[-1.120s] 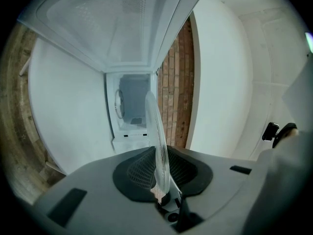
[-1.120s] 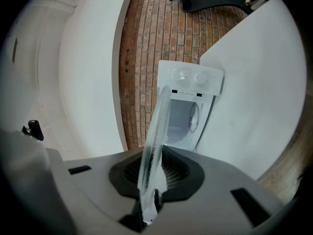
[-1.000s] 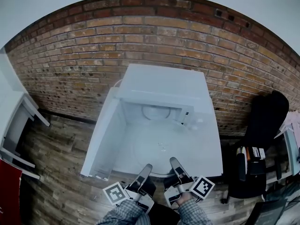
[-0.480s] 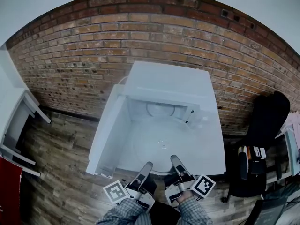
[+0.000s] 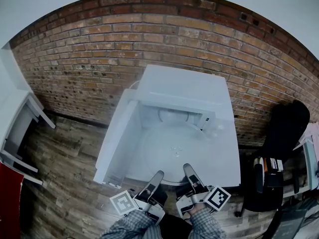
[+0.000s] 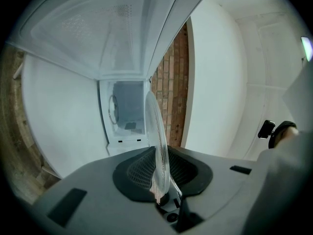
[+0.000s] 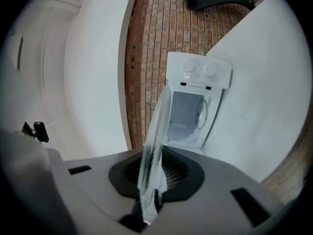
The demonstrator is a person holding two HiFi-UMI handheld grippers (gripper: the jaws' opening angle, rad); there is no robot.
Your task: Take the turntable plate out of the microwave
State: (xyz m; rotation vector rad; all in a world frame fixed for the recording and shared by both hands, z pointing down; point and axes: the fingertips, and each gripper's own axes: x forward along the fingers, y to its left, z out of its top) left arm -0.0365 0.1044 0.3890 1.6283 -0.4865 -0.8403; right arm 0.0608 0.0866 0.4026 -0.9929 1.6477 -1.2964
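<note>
No words, brands or numbers can be read anywhere. The cubes on the left gripper (image 5: 158, 174) and right gripper (image 5: 188, 168), at the head view's lower middle, bear black-and-white square markers, patterns without letters. Small dark marks under the knobs of the microwave (image 7: 198, 75) are too small to read.

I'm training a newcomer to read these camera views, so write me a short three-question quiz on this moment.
1. True or false: the door of the microwave is shut.
2. What do the two grippers hold? A) a glass plate B) a mug C) nothing
3. What is the wall behind the microwave made of?
Key: 1 false, it stands open. 2 A, the left gripper and right gripper each clamp the plate's near rim. 3 brick.
</note>
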